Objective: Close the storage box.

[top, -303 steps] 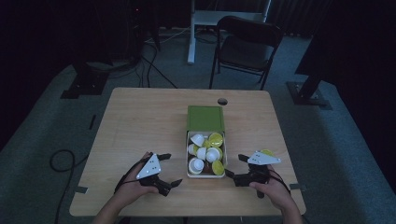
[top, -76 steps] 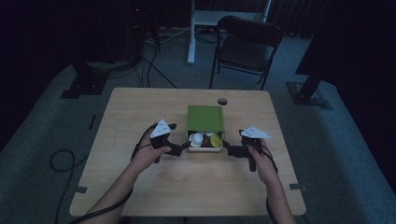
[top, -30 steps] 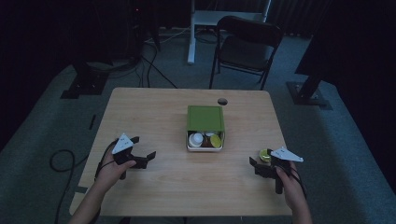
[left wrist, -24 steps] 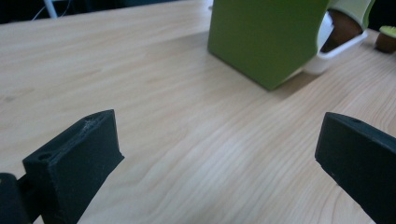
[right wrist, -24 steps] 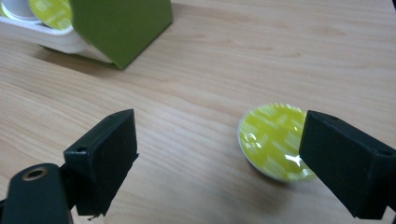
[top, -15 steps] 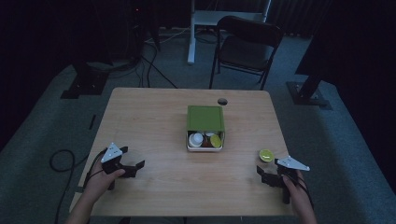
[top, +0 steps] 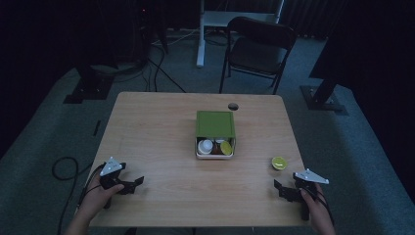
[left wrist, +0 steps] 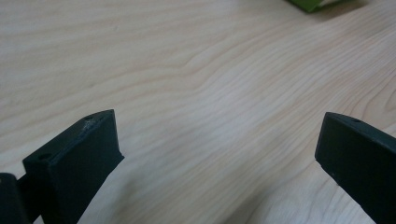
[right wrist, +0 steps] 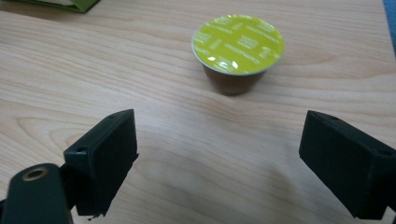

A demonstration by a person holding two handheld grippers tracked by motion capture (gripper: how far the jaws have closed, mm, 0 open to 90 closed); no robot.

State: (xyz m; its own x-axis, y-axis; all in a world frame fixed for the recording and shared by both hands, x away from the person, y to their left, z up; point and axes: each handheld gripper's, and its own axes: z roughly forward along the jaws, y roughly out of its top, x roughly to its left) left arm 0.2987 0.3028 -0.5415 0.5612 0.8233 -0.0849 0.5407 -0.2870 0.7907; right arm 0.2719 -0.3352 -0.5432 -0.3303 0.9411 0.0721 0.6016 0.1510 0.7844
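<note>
A green box [top: 215,123] with its drawer pulled part way out sits mid-table; white and yellow-lidded capsules [top: 212,146] lie in the drawer. One yellow-lidded capsule [top: 279,162] [right wrist: 238,45] stands alone on the wood, upright, just ahead of my right gripper [top: 285,191] [right wrist: 222,154]. That gripper is open with bare table between its jaws, near the front right corner. My left gripper [top: 131,184] [left wrist: 219,149] is open too, near the front left edge, with only wood grain between its jaws. A green corner of the box [left wrist: 313,3] peeks in at the top of the left gripper view.
The wooden table [top: 161,142] has a dark round hole [top: 233,106] behind the box. A black chair [top: 259,46] stands beyond the far edge, and cables lie on the carpet at the left.
Both grippers have drawn back from the box toward the front corners of the table. The lone yellow capsule now stands free on the table ahead of the right gripper.
</note>
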